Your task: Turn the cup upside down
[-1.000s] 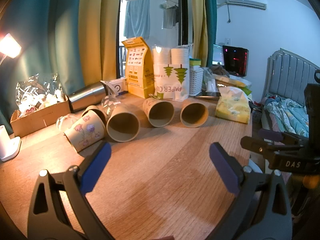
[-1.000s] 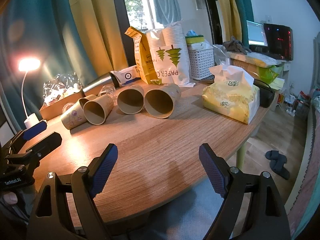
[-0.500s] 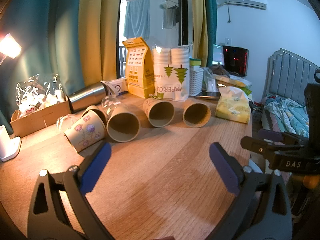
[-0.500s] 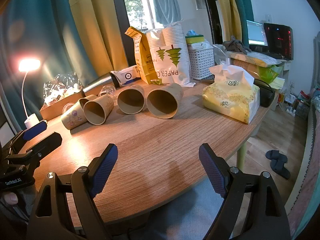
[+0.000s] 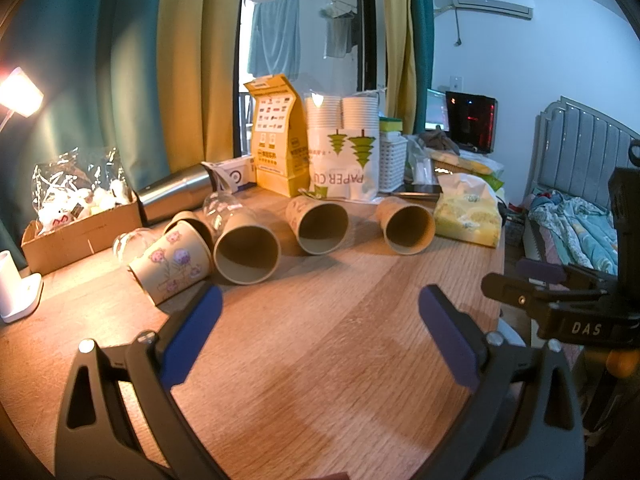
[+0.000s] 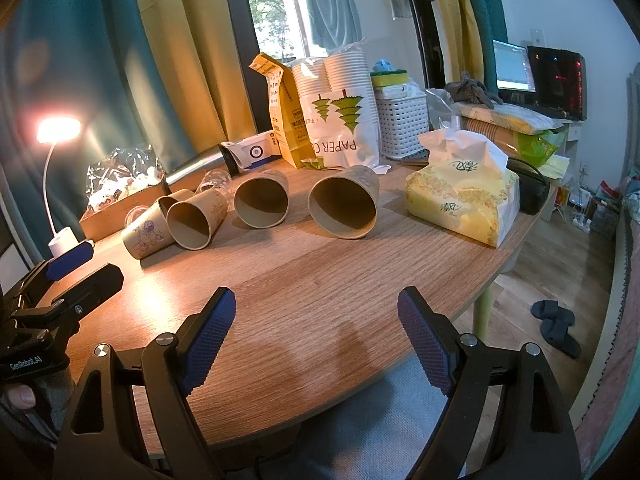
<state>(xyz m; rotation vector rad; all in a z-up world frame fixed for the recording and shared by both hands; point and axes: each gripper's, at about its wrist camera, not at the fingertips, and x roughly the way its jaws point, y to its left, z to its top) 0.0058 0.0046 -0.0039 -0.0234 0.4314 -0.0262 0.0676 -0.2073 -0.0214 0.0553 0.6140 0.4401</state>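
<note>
Several brown paper cups lie on their sides on the wooden table (image 5: pixel 320 360), mouths toward me. In the left wrist view the rightmost cup (image 5: pixel 406 224) lies apart from the middle cup (image 5: pixel 320 222), a third cup (image 5: pixel 246 252) and a flowered cup (image 5: pixel 172 262). In the right wrist view the rightmost cup (image 6: pixel 346 206) is nearest, with two more cups (image 6: pixel 262 200) (image 6: pixel 196 218) and the flowered cup (image 6: pixel 144 234) to its left. My left gripper (image 5: pixel 320 328) is open and empty. My right gripper (image 6: pixel 318 336) is open and empty, short of the cups.
A tissue pack (image 6: pixel 464 196) lies right of the cups. A bag of stacked paper cups (image 6: pixel 340 120), a yellow bag (image 6: pixel 284 120), a white basket (image 6: pixel 404 124), a steel flask (image 5: pixel 176 196), a cardboard box (image 5: pixel 80 232) and a lamp (image 6: pixel 60 184) line the back. The table edge (image 6: pixel 500 264) curves on the right.
The rightmost cup has rolled a little to the right, away from the middle cup. Both grippers have stayed in place and open.
</note>
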